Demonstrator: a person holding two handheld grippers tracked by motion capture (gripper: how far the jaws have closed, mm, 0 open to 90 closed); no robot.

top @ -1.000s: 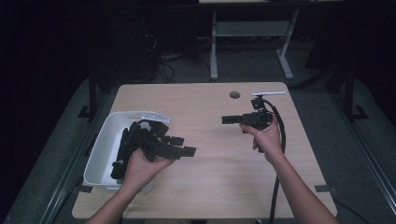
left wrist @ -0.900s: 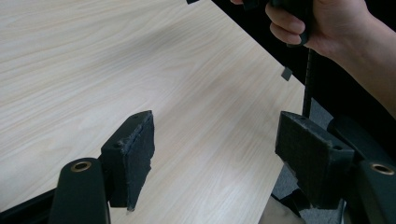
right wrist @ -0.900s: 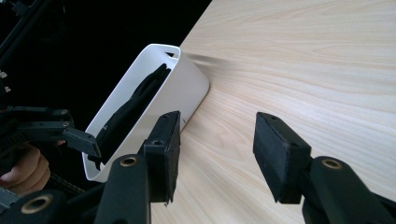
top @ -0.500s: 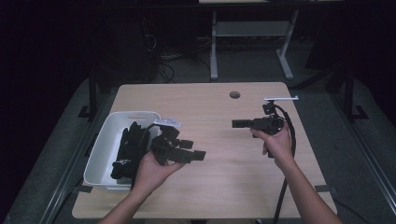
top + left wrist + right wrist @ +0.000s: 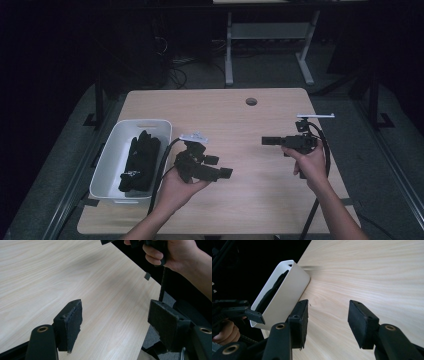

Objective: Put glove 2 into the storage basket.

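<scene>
My left gripper [image 5: 219, 166] hovers over the front middle of the wooden table [image 5: 235, 115], just right of a white bin [image 5: 111, 156]. Its jaws stand open with nothing between them, and in the left gripper view [image 5: 117, 327] only bare tabletop lies between the pads. My right gripper [image 5: 267, 141] is held over the right side of the table and points left. It is open and empty too, as the right gripper view [image 5: 327, 322] shows. Dark black fabric items [image 5: 141, 161] lie inside the bin.
The white bin [image 5: 287, 287] stands at the table's left front, seen side-on past my right jaws. A round cable hole [image 5: 251, 101] sits near the table's far edge. A black cable [image 5: 324, 150] loops from the right gripper. A metal stand [image 5: 270, 35] is behind the table.
Both hands have shifted to the right. The left gripper has drawn away from the bin toward the table's middle, and the right gripper has moved toward the right edge. Both pairs of jaws stay open.
</scene>
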